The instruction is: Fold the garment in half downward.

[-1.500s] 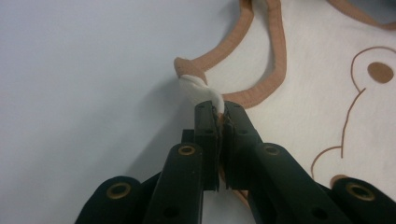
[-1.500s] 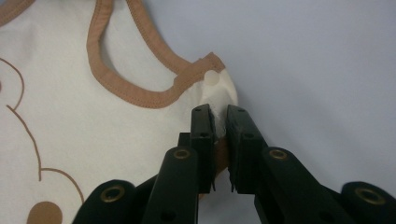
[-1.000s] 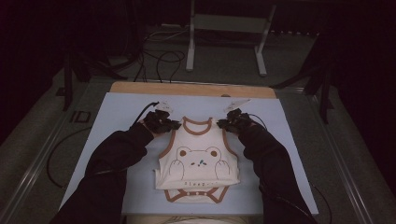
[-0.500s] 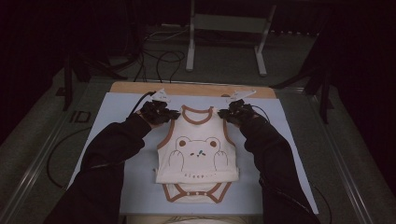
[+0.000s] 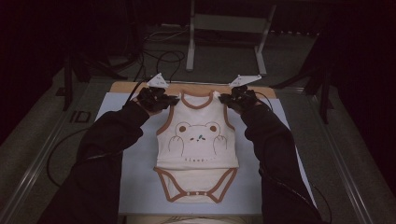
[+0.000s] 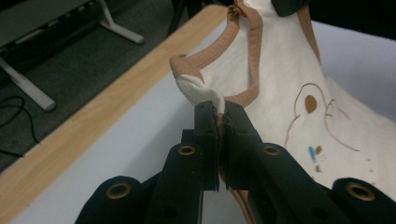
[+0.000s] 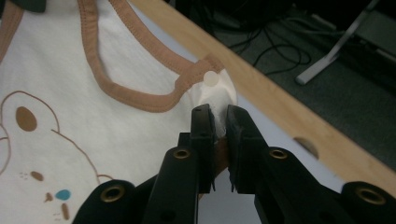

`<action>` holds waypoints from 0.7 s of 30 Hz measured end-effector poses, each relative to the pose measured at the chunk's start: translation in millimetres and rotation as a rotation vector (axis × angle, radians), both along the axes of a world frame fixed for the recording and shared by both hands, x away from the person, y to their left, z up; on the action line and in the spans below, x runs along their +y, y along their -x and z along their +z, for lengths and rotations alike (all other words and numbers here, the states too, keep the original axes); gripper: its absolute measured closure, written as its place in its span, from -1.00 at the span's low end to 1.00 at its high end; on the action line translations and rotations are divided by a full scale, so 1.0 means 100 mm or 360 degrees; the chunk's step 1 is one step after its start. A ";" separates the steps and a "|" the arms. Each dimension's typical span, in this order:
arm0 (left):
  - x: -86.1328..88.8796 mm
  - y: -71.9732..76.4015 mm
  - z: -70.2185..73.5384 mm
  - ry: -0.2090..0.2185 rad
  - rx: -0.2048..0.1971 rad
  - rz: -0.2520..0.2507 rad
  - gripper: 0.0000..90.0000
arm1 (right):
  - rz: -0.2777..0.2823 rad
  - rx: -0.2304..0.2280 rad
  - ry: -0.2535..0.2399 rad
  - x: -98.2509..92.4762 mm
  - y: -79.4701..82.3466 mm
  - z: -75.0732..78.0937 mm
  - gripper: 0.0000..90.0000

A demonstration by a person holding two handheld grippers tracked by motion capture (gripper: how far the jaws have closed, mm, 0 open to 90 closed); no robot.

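Gripping a cream baby bodysuit (image 5: 198, 140) by its shoulder straps, left hand-held gripper (image 5: 169, 99) and right hand-held gripper (image 5: 227, 98) hold it above the counter (image 5: 140, 186).

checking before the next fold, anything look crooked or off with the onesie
Nothing stands out. The onesie hangs straight, bear print facing up, each shoulder pinched in the left gripper and right gripper, crotch flap lying flat on the mat.

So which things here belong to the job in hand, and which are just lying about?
In the job:
- baby bodysuit with bear print
- left gripper, shut on one shoulder strap
- right gripper, shut on the other strap
- white mat under it

Lying about:
- metal stand on the floor
- black cables beyond the table
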State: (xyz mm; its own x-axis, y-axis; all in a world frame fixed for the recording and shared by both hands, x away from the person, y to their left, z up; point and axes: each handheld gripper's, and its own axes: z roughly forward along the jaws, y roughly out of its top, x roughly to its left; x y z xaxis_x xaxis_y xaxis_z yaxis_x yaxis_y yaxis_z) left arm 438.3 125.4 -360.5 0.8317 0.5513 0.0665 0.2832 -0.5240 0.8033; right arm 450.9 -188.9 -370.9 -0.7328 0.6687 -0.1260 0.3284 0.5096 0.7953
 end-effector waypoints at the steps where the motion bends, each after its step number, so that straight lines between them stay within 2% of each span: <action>1: 0.00 0.00 0.03 0.0002 -0.0017 0.0010 0.93 | -0.0002 -0.0011 0.0005 0.01 0.00 0.03 0.82; 10: 0.03 0.00 0.18 0.0021 -0.0082 0.0042 0.92 | -0.0016 -0.0095 -0.0015 0.03 -0.01 0.24 0.82; 13: 0.04 0.01 0.17 0.0015 -0.0096 0.0049 0.92 | -0.0024 -0.0105 -0.0023 0.03 0.00 0.26 0.82; 16: 0.06 0.03 0.14 0.0050 -0.0094 0.0055 0.92 | -0.0028 -0.0118 -0.0020 0.03 0.03 0.26 0.82; 21: 0.08 0.10 0.06 0.0056 -0.0095 0.0042 0.92 | -0.0001 -0.0131 -0.0039 0.03 0.13 0.24 0.82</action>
